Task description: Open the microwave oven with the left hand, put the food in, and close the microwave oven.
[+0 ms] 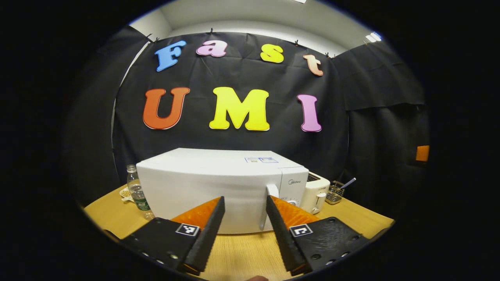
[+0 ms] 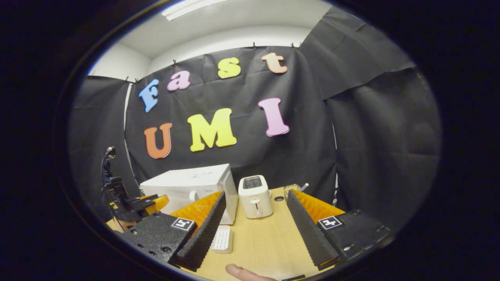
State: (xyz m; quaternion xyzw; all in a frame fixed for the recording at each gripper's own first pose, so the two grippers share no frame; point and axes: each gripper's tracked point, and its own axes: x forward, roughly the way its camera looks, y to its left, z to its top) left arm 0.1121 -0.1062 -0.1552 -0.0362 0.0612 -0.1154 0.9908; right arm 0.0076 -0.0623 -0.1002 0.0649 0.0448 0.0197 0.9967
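Item 1, left gripper (image 1: 245, 230): lower centre of the left gripper view, fingers spread wide, nothing held. In the right gripper view it showed at lower left, beside the oven.

Item 2, microwave oven (image 1: 211, 183): white, centre of the left gripper view on the wooden table (image 1: 242, 253), door closed. Its vertical door handle (image 1: 269, 207) stood at the door's right edge, just above the right-hand finger and apart from it; no contact yet. Judgement: the step in hand was the approach to the handle. To do it well, shift the open fingers rightward so they straddle the handle, close firmly, then pull in an arc about the hinge side.

Item 3, right gripper (image 2: 256, 230): lower centre of its own view, fingers wide apart, empty. A pale flat object (image 2: 222, 239), possibly the food, lay on the table touching its left-hand finger in the frame; identity uncertain.

Item 4, toaster (image 2: 254, 196): white, centre, just right of the oven
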